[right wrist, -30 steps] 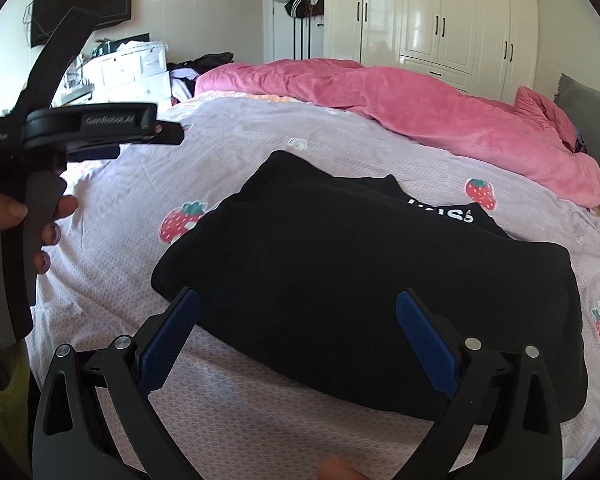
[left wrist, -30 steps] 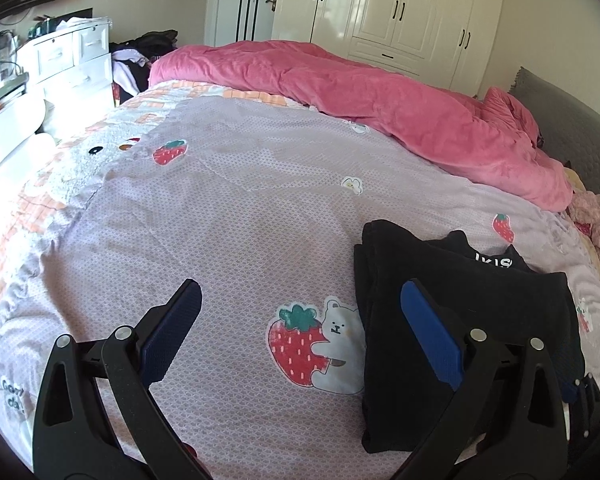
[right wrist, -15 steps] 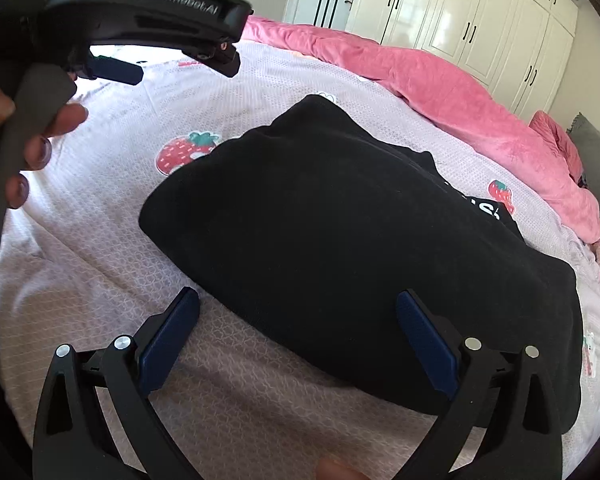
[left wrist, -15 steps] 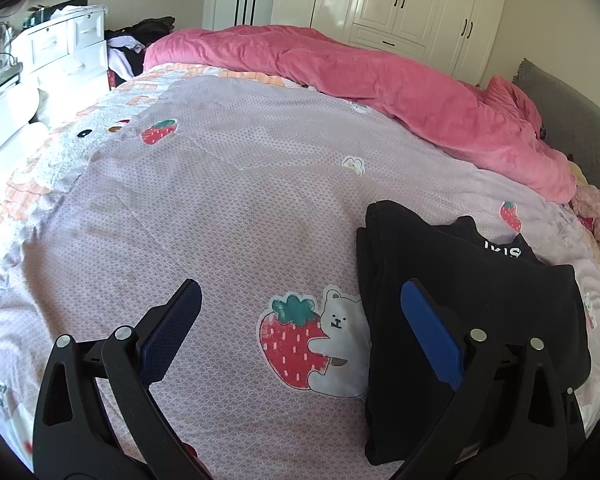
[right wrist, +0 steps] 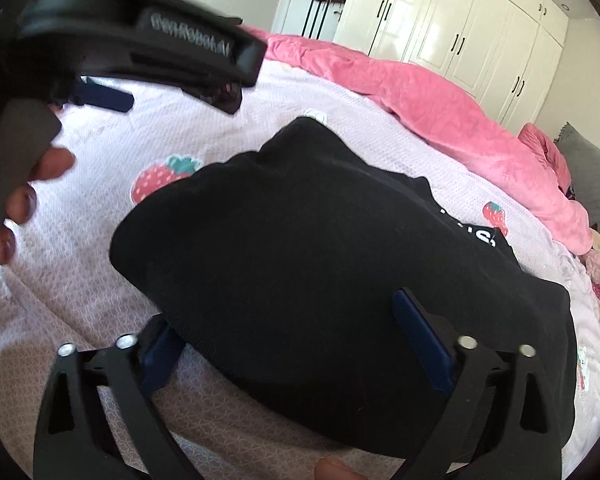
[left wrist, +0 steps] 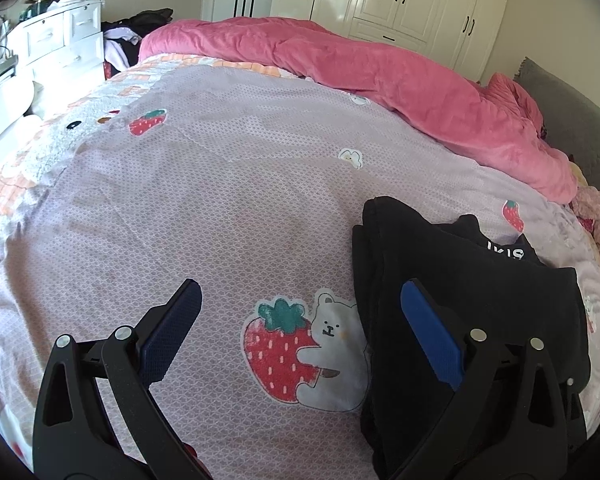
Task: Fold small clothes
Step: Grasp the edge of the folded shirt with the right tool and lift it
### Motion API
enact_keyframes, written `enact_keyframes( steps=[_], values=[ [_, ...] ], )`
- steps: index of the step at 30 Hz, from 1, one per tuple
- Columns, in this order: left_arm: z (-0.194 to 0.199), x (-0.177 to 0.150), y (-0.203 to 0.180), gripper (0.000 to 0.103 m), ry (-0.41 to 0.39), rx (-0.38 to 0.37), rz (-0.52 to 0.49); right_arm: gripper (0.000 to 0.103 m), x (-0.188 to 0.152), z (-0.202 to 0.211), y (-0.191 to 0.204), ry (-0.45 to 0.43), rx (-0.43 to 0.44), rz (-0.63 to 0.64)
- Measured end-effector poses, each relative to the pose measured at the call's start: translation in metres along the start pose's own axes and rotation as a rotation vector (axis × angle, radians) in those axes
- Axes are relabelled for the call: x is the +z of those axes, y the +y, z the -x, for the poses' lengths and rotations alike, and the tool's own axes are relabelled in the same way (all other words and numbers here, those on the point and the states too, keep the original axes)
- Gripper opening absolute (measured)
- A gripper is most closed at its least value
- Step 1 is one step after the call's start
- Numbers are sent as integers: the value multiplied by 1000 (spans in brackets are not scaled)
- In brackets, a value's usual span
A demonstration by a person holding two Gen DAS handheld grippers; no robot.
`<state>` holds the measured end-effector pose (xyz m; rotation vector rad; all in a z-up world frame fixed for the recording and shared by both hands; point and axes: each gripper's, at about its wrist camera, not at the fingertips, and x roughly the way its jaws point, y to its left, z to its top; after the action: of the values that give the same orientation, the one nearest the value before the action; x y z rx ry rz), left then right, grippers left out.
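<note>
A folded black garment (right wrist: pixel 320 260) lies on the lilac bedspread (left wrist: pixel 220 208), near the bed's near right side. The right gripper (right wrist: pixel 284 332) straddles its near edge, jaws closing: 1 pad is under the fabric, 1 over it, not visibly pressing. The left gripper (left wrist: pixel 300 320) hovers spread wide, empty, over a strawberry print (left wrist: pixel 280 352). A pink duvet (left wrist: pixel 400 80) lies beyond.
</note>
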<state>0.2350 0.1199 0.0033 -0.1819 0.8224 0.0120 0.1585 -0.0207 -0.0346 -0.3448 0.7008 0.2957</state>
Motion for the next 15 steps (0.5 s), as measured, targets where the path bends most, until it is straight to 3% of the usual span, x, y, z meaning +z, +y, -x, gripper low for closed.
enact_keyframes(
  steps=[1,3,5,11,15],
  values=[
    [-2,0,-1,94,4,-6,0,64,1,0,-3,-8,13,-8],
    [-7,0,-4,94,16,-25,3,30,0,3,-9,-29,58,-30],
    [-15,1,-6,94,44,-99,26,12,0,7,-14,-50,102,-60],
    [-42,2,-15,94,128,-309,117,9,-4,7,-44,-56,247,-215],
    [-60,-4,-21,93,175,-380,157,9,-5,10,-53,-77,272,-239]
  ],
)
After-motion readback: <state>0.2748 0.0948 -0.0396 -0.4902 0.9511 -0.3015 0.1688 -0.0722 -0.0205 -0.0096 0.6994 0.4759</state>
